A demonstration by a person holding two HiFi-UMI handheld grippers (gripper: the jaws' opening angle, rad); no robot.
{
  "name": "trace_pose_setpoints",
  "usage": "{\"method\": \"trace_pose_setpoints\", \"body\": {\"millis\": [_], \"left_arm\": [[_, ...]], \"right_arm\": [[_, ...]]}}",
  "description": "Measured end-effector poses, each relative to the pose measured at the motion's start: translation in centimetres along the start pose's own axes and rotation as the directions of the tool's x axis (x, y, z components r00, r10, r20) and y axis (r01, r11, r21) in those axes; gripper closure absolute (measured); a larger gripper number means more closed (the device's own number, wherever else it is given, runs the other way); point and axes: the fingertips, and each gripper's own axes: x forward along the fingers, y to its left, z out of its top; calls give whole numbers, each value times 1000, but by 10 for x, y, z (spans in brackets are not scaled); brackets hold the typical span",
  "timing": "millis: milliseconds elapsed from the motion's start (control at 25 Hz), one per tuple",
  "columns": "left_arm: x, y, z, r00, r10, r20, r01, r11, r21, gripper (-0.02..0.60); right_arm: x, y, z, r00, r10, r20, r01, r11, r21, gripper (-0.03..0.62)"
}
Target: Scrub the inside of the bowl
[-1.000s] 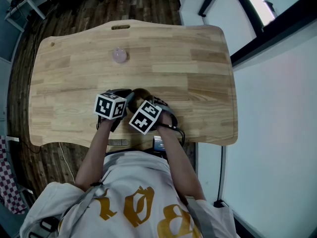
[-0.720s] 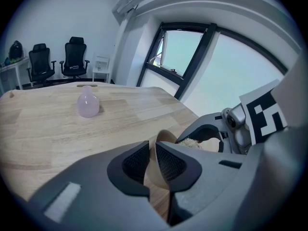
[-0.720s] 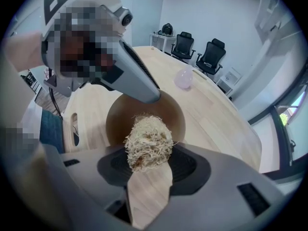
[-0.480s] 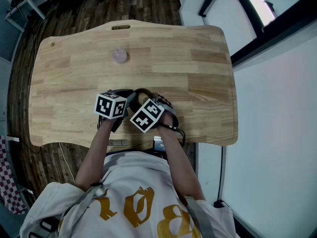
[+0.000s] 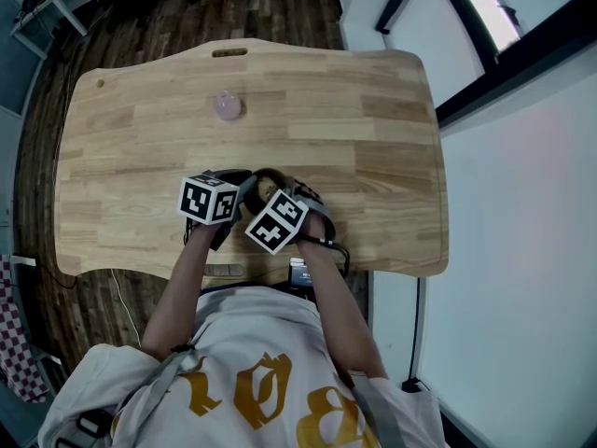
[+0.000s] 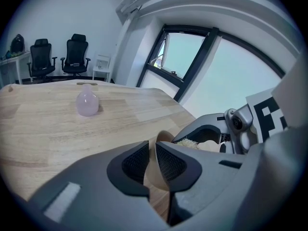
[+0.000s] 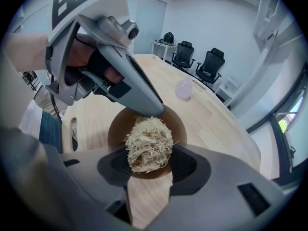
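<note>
A small brown bowl (image 5: 263, 181) sits on the wooden table (image 5: 373, 147) near its front edge, between my two grippers. My left gripper (image 5: 244, 185) is shut on the bowl's rim (image 6: 162, 138), one jaw inside the wall and one outside. My right gripper (image 7: 148, 165) is shut on a pale fibrous scrubber (image 7: 148, 143), which sits down inside the bowl (image 7: 119, 127) against its inner surface. The scrubber (image 6: 186, 142) also shows past the rim in the left gripper view. In the head view the marker cubes hide most of the bowl.
A pale pink rounded bottle (image 5: 227, 105) stands alone further back on the table (image 6: 43, 129). Black office chairs (image 6: 77, 52) and a large window (image 6: 216, 76) lie beyond the far edge. The person's body is close to the table's front edge.
The right gripper has shifted slightly right and turned a little with the scrubber in the bowl. The left gripper and the bowl have stayed in place.
</note>
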Motion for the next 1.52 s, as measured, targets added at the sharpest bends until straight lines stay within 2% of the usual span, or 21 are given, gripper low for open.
{"method": "trace_pose_setpoints", "body": {"millis": [120, 440, 960, 1160, 1320, 1520], "left_arm": [[0, 1, -2, 1000, 1, -5, -1, 1000, -1, 546], [-1, 9, -3, 1000, 23, -11, -23, 1000, 8, 547], [0, 6, -3, 1000, 18, -13, -18, 1000, 16, 546], [0, 5, -4, 1000, 12, -13, -12, 1000, 15, 546], [1, 2, -4, 1000, 7, -11, -7, 1000, 15, 546], [3, -2, 0, 1000, 0, -5, 0, 1000, 15, 546]], "right_arm": [[1, 8, 1, 998, 54, 11, -54, 998, -11, 413], [4, 20, -1, 994, 107, -16, -108, 993, -43, 413], [5, 20, -9, 991, 124, -47, -125, 992, -13, 413], [7, 15, -15, 992, 106, -67, -105, 994, 16, 413], [8, 2, -20, 996, 56, -67, -52, 997, 59, 413], [6, -8, -18, 998, -14, -57, 17, 998, 58, 413]]}}
